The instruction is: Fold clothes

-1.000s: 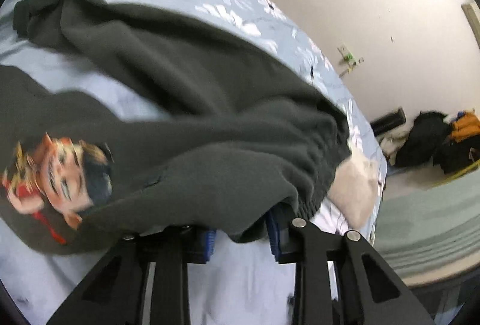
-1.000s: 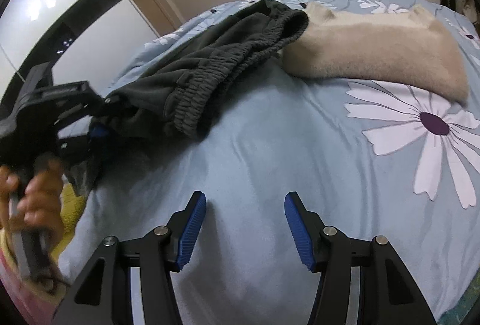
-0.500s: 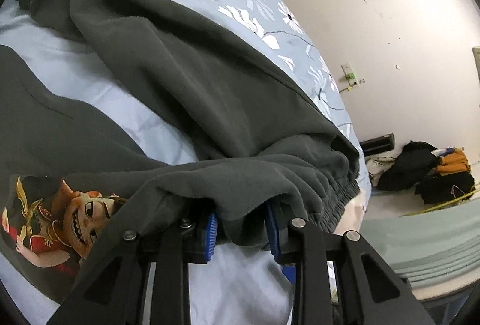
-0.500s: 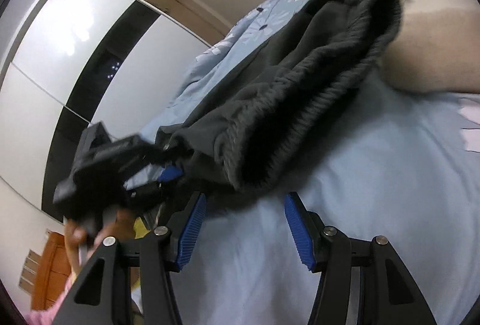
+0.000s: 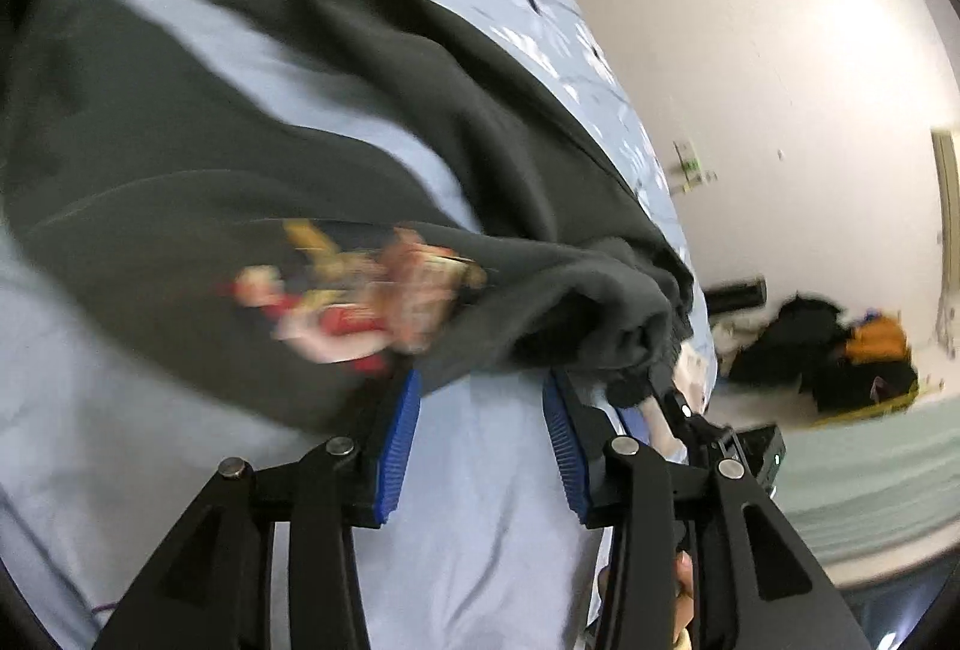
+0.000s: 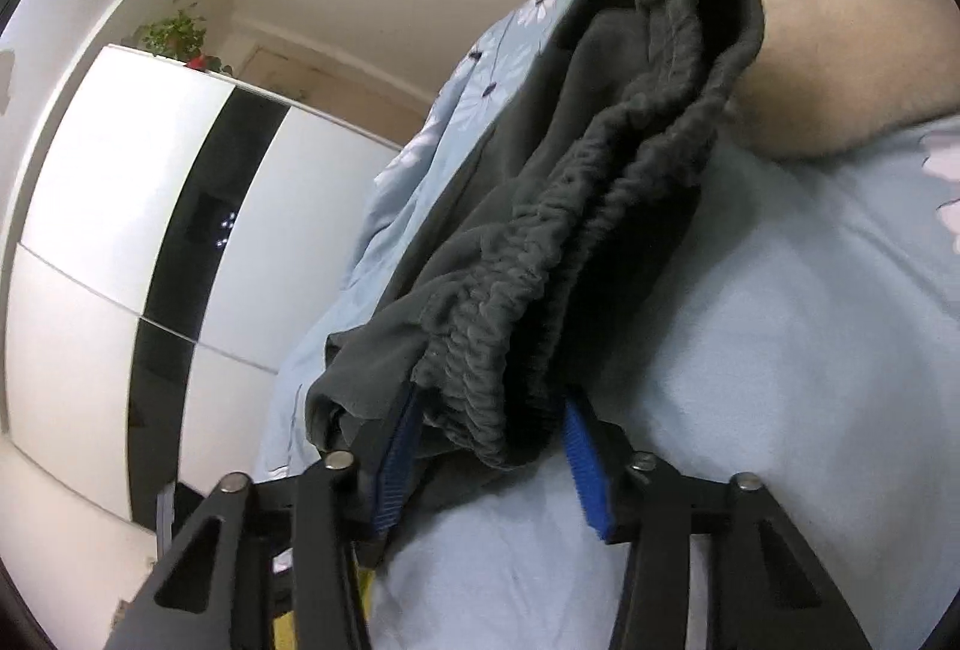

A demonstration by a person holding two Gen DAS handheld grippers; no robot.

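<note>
Waistband (image 6: pixel 540 254) between parted right hand-held gripper (image 6: pixel 489 449)

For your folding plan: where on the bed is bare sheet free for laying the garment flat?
Bare bedsheet lies right of the dark sweatpants, below the beige garment. Another patch sits under the cartoon print. The upper area is crowded with sweatpants.

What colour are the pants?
Dark grey pants, clearest in the right wrist view.
</note>
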